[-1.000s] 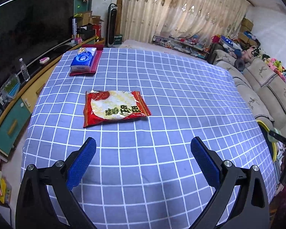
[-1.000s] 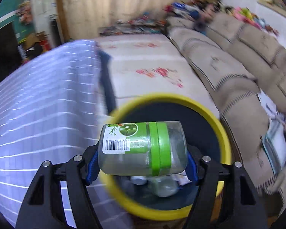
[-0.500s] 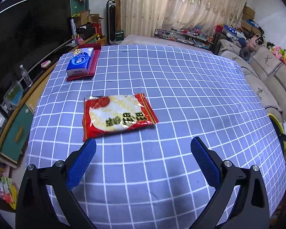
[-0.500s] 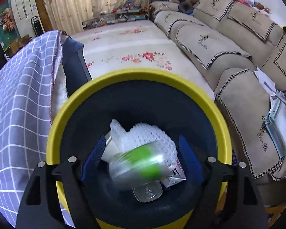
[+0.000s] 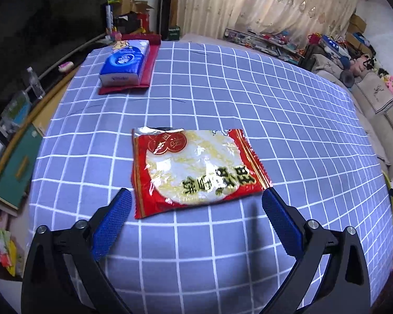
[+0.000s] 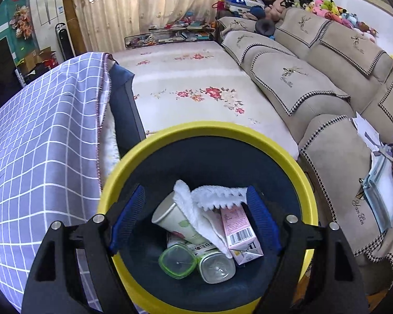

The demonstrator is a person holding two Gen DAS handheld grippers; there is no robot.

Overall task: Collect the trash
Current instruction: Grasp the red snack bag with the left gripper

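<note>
A flat red and white snack wrapper (image 5: 196,170) lies on the blue checked tablecloth (image 5: 222,91). My left gripper (image 5: 196,196) hangs open just above its near edge, its blue pads (image 5: 112,219) either side of the packet and apart from it. My right gripper (image 6: 195,193) is open and empty over the yellow-rimmed bin (image 6: 275,144). Down in the bin lie a clear jar with green bands (image 6: 178,260), a paper cup (image 6: 170,217), a white cloth (image 6: 204,204) and a pink carton (image 6: 241,230).
A blue tissue pack (image 5: 124,61) rests on a red mat (image 5: 146,68) at the table's far left. A beige sofa (image 6: 314,83) stands right of the bin, a floral rug (image 6: 196,89) beyond it. The table's cloth edge (image 6: 102,104) hangs left of the bin.
My left gripper has come forward and down, up to the wrapper's near edge. My right gripper opened and the green-banded jar fell into the bin.
</note>
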